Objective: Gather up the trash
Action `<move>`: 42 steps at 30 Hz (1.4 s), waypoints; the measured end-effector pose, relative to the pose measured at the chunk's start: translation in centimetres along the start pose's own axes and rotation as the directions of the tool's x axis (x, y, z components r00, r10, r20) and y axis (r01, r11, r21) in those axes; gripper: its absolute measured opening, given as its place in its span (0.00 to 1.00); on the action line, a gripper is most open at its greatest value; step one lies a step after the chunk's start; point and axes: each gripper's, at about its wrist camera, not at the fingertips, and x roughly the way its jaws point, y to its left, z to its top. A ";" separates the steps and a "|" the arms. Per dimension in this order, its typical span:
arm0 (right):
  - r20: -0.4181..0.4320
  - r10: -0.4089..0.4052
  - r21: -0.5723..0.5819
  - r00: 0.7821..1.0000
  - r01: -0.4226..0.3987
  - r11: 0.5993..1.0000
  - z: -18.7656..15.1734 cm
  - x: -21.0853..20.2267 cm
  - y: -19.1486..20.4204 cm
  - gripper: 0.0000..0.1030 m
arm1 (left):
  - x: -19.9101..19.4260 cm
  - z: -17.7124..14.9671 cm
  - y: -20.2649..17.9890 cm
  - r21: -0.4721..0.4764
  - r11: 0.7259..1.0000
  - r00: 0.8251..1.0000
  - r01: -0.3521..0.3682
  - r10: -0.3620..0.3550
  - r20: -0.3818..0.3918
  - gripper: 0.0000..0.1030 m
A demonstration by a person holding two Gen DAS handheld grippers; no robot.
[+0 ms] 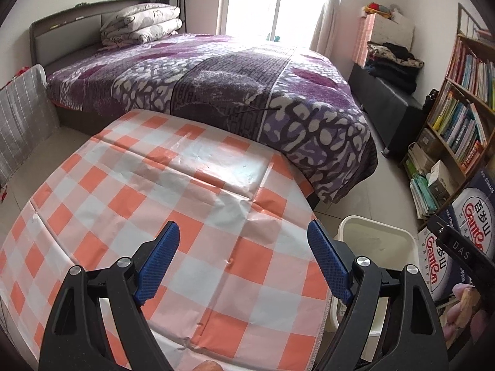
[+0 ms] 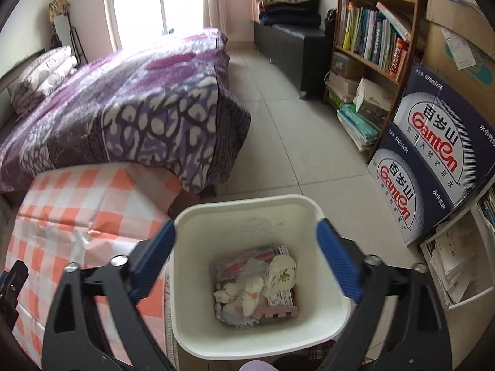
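A white plastic bin [image 2: 309,213] stands on the floor beside the table; it also shows in the left wrist view [image 1: 376,238]. Crumpled tissues, wrappers and paper trash [image 2: 256,284] lie at its bottom. My right gripper [image 2: 246,235] is open and empty, held directly above the bin's mouth. My left gripper [image 1: 244,238] is open and empty above the table with the orange-and-white checked cloth [image 1: 173,191], which also shows in the right wrist view [image 2: 77,216]. I see no loose trash on the cloth.
A bed with a purple quilt [image 1: 216,77] stands behind the table. A bookshelf [image 2: 371,31] and stacked water cartons [image 2: 433,154] are to the right of the bin. A dark bench [image 2: 290,40] stands at the far wall. Tiled floor [image 2: 294,130] lies between them.
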 end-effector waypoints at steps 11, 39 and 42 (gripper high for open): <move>0.176 0.037 -0.075 0.984 -0.024 0.997 -1.2 -5.4 1.6 0.93 | -4.6 -0.9 0.2 0.023 0.997 0.987 -0.073 0.069 0.143 0.93; 0.306 0.163 -0.194 0.938 -0.106 0.975 -6.7 -9.7 6.2 0.93 | -7.2 -4.0 3.3 -0.030 0.987 0.977 -0.159 0.162 0.140 0.93; 0.302 0.163 -0.193 0.939 -0.107 0.975 -6.7 -9.7 6.2 0.93 | -7.1 -4.1 3.4 -0.034 0.986 0.976 -0.165 0.168 0.139 0.93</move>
